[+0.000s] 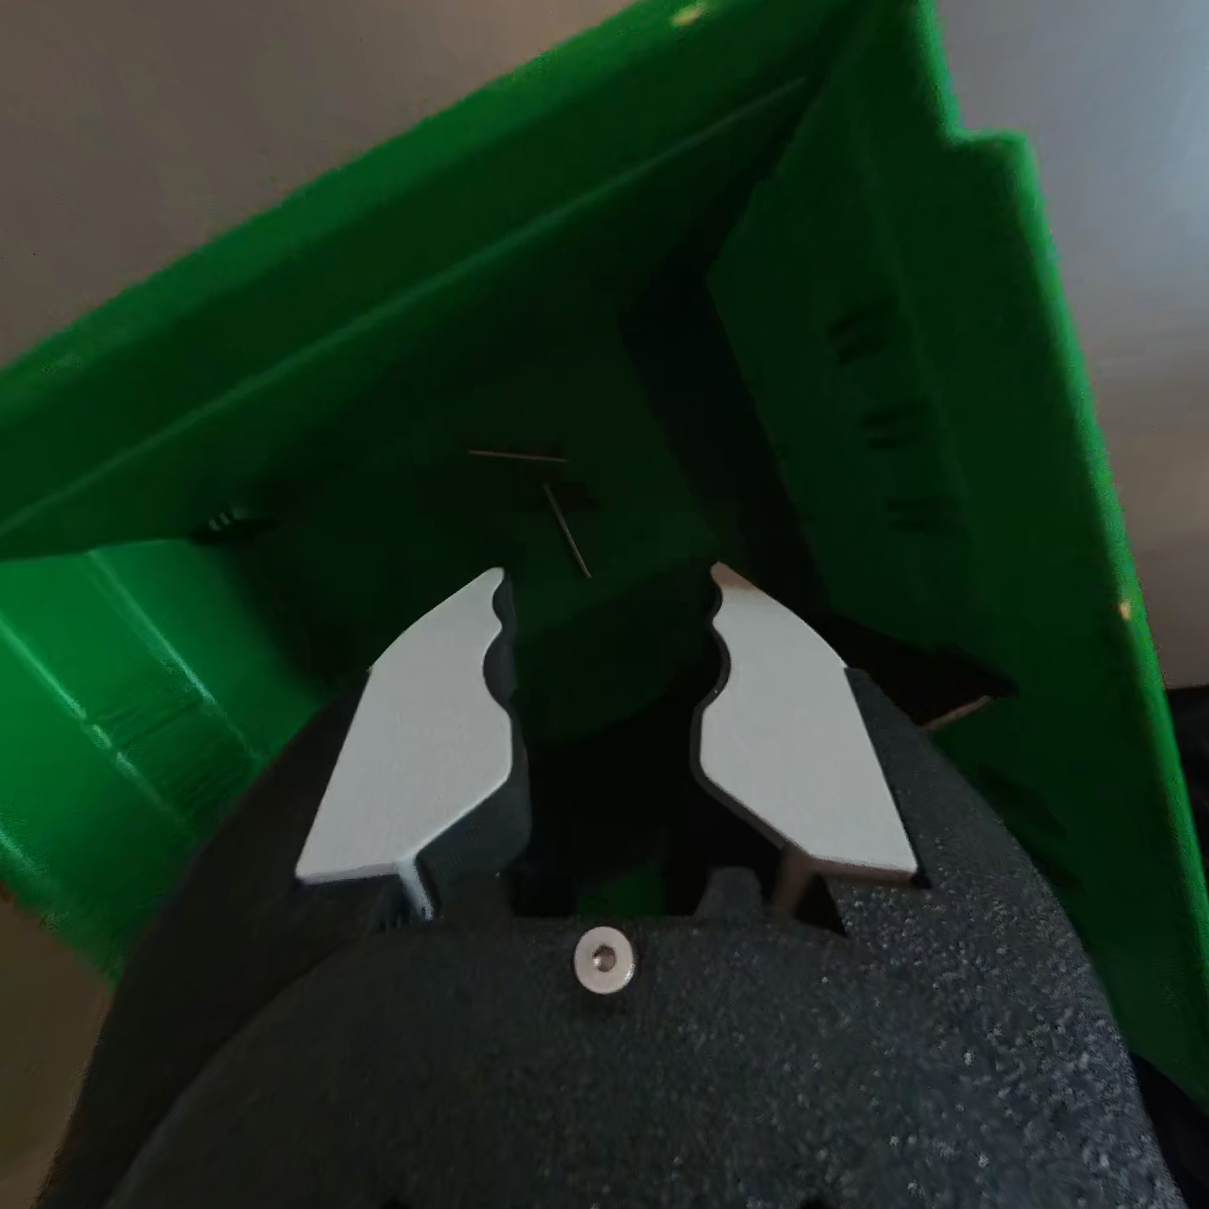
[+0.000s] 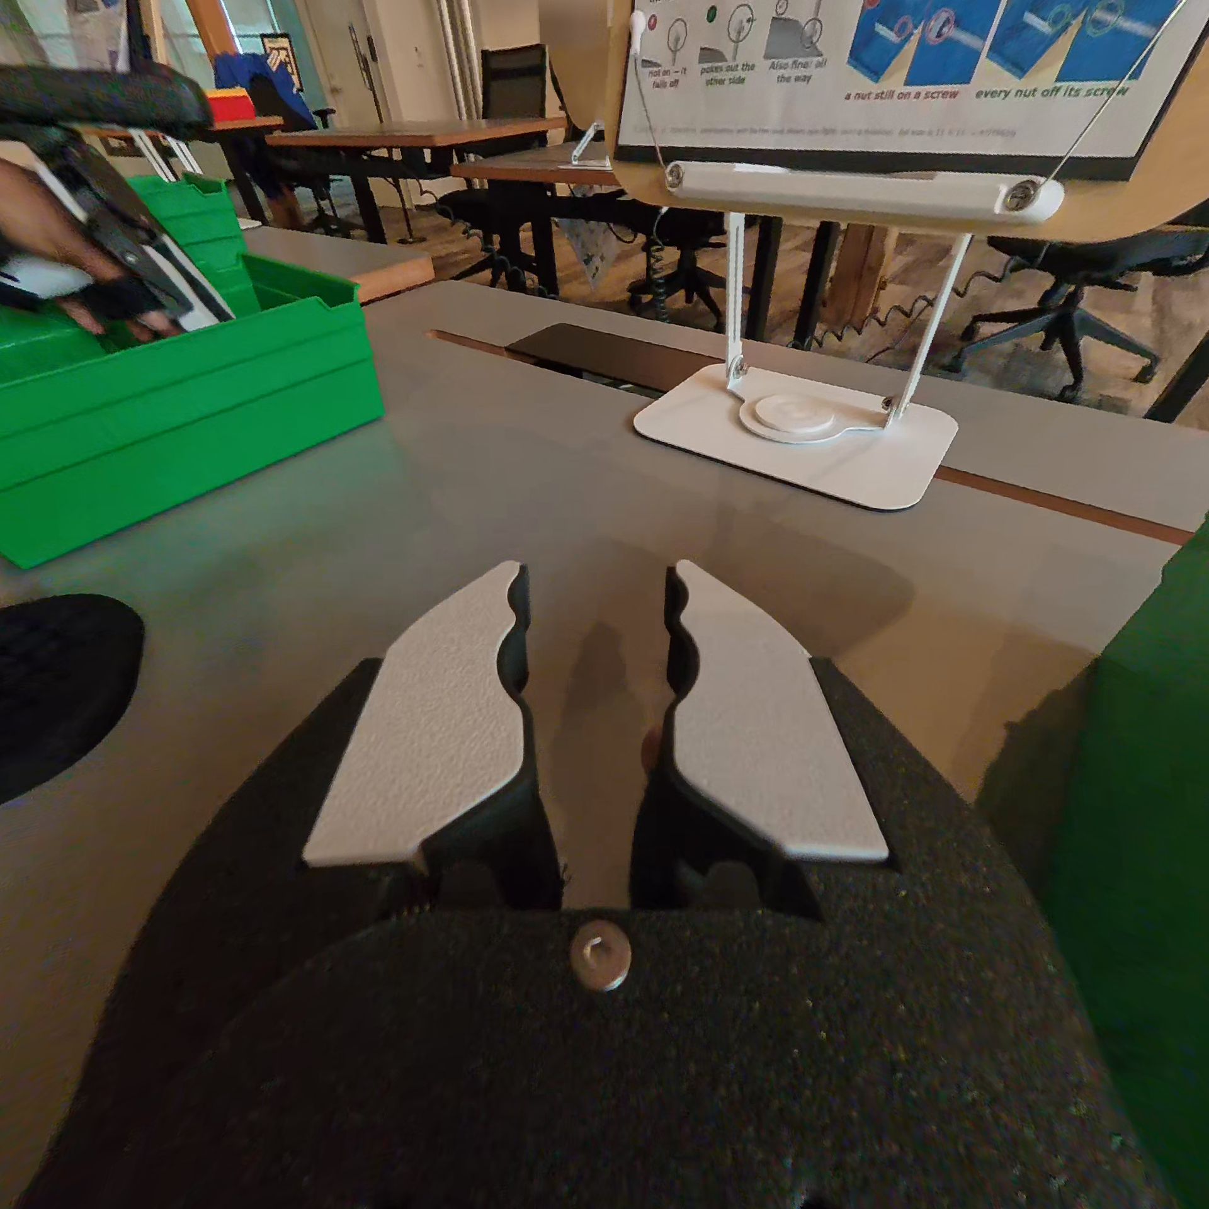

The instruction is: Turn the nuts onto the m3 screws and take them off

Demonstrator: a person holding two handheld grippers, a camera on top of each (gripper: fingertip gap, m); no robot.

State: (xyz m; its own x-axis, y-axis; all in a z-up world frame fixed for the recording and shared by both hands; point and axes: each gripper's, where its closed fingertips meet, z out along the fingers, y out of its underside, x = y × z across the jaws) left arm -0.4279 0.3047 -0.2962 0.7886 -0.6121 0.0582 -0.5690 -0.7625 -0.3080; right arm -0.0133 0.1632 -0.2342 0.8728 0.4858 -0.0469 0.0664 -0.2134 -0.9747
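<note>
1. Your left gripper is nearest the lens, deep inside the green bin, jaws apart with nothing between the pads.
2. Two thin metal pins lie on the bin floor just ahead of the fingertips; they look too slim and too blurred to call them the M3 screws with any confidence, and no nut shows in either view.
3. Your right gripper hangs over the bare grey table, also spread wide and empty, well apart from the bin.
4. Expect parts this small to be light, stiff and slippery. They will likely roll or skid on smooth plastic, so pinch across the shaft near its middle with the very tips, pressing down gently.
5. A printed instruction sheet with drawings and captions rests on a white stand across the table; its wording is left out here. No brand mark is readable anywhere.
</note>
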